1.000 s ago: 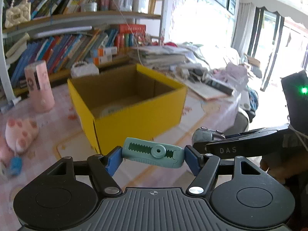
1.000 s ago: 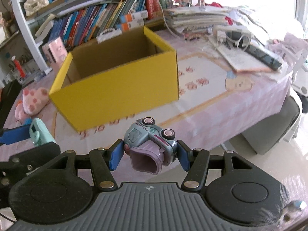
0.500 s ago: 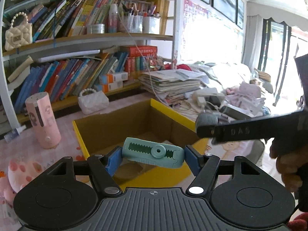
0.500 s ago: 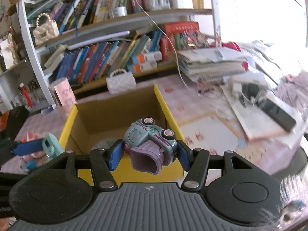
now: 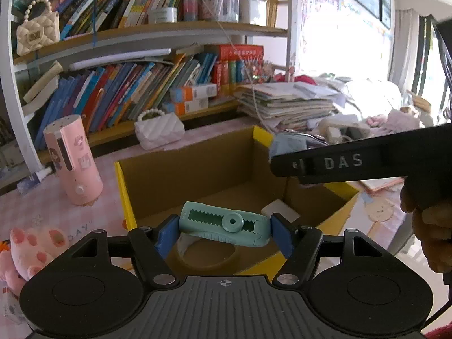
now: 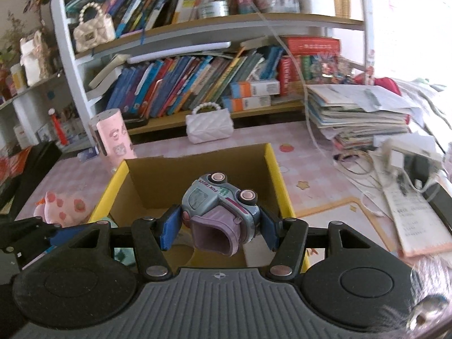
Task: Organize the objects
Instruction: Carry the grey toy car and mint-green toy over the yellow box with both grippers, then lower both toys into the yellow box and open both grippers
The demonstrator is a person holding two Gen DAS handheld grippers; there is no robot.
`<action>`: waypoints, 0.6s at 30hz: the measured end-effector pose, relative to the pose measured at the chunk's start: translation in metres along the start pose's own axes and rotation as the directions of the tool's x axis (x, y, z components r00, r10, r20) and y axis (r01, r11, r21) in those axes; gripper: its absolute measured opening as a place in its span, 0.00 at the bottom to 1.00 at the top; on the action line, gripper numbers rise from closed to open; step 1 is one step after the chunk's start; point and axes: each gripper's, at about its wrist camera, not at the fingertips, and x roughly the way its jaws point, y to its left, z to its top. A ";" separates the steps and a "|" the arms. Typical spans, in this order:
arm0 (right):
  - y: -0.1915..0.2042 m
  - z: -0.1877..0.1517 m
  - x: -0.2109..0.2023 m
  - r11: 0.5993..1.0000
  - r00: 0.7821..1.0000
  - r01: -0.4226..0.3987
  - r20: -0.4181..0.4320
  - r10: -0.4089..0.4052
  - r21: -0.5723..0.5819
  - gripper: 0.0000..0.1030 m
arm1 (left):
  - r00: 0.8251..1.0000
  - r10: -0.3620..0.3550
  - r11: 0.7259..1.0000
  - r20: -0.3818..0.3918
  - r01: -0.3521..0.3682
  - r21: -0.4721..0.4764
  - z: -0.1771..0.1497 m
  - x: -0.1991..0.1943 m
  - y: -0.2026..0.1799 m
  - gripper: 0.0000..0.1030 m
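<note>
**Q:** Jaws status?

**A:** left gripper (image 5: 224, 233) clamps the teal clip (image 5: 224, 224), right gripper (image 6: 219, 227) squeezes the toy truck (image 6: 220, 212), both held over the open yellow box (image 6: 282, 192) on the desk (image 6: 316, 180).

White letters "DAS" stand on the black side of the right gripper (image 5: 293, 149), seen from the left wrist view. "FUN TRUCK" runs in dark purple capitals along the grey-blue toy truck (image 6: 219, 214) held between that gripper's pads. On the pink tablecloth (image 5: 42, 212), beside the plush paw (image 5: 36, 245), the letters "DAY" followed by a closing quote mark can be read; the start of the word is hidden. Print on the book spines, the orange boxes and the paper sheets is too small or blurred to read.
</note>
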 end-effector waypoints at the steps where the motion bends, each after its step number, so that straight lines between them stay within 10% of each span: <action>1: 0.000 0.001 0.004 1.000 1.000 -0.008 -0.006 0.008 -0.008 0.54 | 1.000 0.005 1.000 -0.007 -0.005 0.001 0.000 0.003 -0.001 0.68; 18: 0.009 0.017 0.085 0.980 0.987 -0.096 -0.145 0.070 -0.175 0.54 | 0.993 0.082 0.997 -0.080 -0.081 0.013 0.003 0.040 0.000 0.68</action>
